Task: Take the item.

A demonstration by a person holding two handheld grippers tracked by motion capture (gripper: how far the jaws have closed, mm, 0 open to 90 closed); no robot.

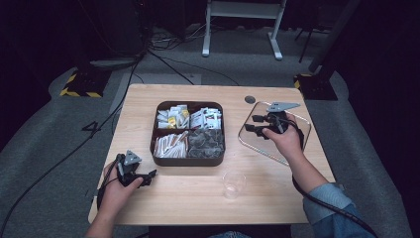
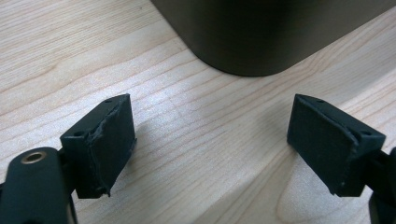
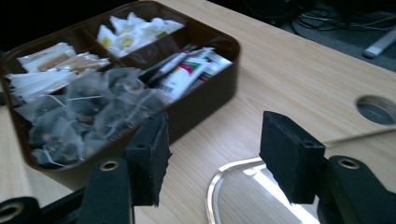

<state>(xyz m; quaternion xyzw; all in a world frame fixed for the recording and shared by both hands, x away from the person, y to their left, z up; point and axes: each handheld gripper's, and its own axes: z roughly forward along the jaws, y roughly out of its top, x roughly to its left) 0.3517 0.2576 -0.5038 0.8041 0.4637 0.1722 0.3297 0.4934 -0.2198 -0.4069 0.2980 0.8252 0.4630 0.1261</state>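
right gripper [image 1: 255, 124] over the clear tray [image 1: 247, 141] by the table's [image 1: 198, 198] right edge, jaws half apart, nothing between. left gripper [image 1: 148, 176] near the front left corner, just off the brown box [image 1: 185, 161], jaws wide apart, empty. clear cup [image 1: 234, 183] near the front edge.

The brown compartment box [image 1: 187, 159] blocks the table's middle. The clear lid [image 1: 247, 140] occupies the right side, and the plastic cup [image 1: 234, 184] stands near the front edge. The left side of the table [image 1: 138, 106] is free for passing.
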